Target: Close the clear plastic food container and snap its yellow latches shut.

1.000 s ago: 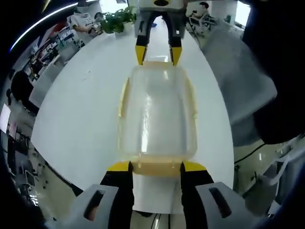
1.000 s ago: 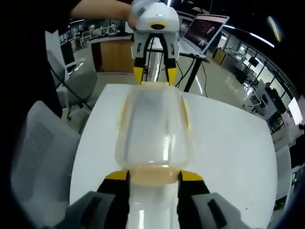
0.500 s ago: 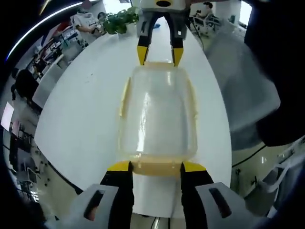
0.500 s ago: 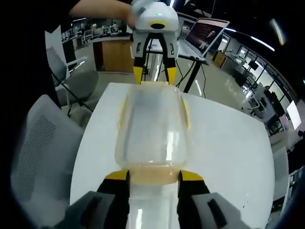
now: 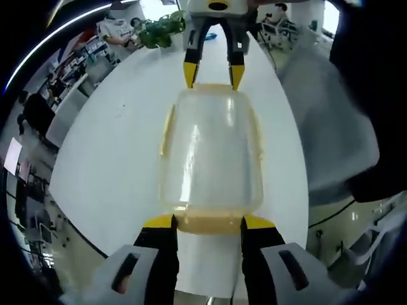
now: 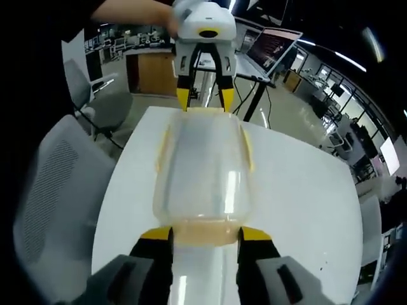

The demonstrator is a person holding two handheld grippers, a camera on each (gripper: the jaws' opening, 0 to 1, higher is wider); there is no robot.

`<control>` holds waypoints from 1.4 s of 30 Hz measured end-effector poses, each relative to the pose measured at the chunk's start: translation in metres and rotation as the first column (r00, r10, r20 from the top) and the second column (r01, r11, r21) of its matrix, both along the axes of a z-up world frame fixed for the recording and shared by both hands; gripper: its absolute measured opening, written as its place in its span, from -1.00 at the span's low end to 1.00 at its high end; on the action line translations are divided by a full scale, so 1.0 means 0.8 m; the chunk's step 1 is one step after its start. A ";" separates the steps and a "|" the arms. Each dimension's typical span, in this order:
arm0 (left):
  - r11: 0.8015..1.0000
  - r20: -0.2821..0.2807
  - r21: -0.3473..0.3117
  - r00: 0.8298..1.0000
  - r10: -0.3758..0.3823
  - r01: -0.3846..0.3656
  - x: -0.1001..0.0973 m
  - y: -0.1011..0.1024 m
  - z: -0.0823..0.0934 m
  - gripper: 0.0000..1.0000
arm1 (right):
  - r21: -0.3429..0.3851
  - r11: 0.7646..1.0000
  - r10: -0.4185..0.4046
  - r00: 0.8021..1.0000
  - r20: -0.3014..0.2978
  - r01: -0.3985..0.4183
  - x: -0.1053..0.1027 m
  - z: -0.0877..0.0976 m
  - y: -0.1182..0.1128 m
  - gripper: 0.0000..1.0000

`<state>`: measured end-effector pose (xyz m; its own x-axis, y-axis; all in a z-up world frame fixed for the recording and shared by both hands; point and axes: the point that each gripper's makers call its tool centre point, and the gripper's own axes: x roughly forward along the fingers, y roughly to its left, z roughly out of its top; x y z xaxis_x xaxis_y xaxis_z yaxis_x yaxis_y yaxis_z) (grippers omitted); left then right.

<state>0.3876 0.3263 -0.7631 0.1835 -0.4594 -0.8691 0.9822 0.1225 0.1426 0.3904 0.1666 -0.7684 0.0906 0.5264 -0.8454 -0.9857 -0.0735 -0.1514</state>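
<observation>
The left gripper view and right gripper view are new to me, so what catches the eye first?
The clear plastic food container, lid on, sits mid-picture on the white table, a gripper at each short end. The left gripper and right gripper straddle yellow latches. A grey chair stands beside the table, and an open laptop sits on a stand beyond it.

The right tool (image 6: pixel 205 234) and left tool (image 6: pixel 202 100) bracketed the container's (image 6: pixel 203 168) ends on the bench (image 6: pixel 299 190).
</observation>
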 end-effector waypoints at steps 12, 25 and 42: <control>1.000 0.002 0.015 1.000 0.015 -0.015 0.000 -0.018 0.002 -0.31 | 0.002 1.000 0.007 1.000 0.000 -0.007 0.003 0.003 -0.018 -0.28; 0.999 -0.023 0.027 0.999 0.033 -0.033 0.002 -0.041 0.000 -0.31 | -0.003 1.000 0.007 1.000 -0.014 -0.007 0.006 0.000 -0.040 -0.28; 0.999 -0.037 0.039 0.999 0.030 -0.029 0.006 -0.073 -0.002 -0.31 | 0.002 1.000 -0.001 1.000 -0.028 0.001 0.009 -0.006 -0.074 -0.28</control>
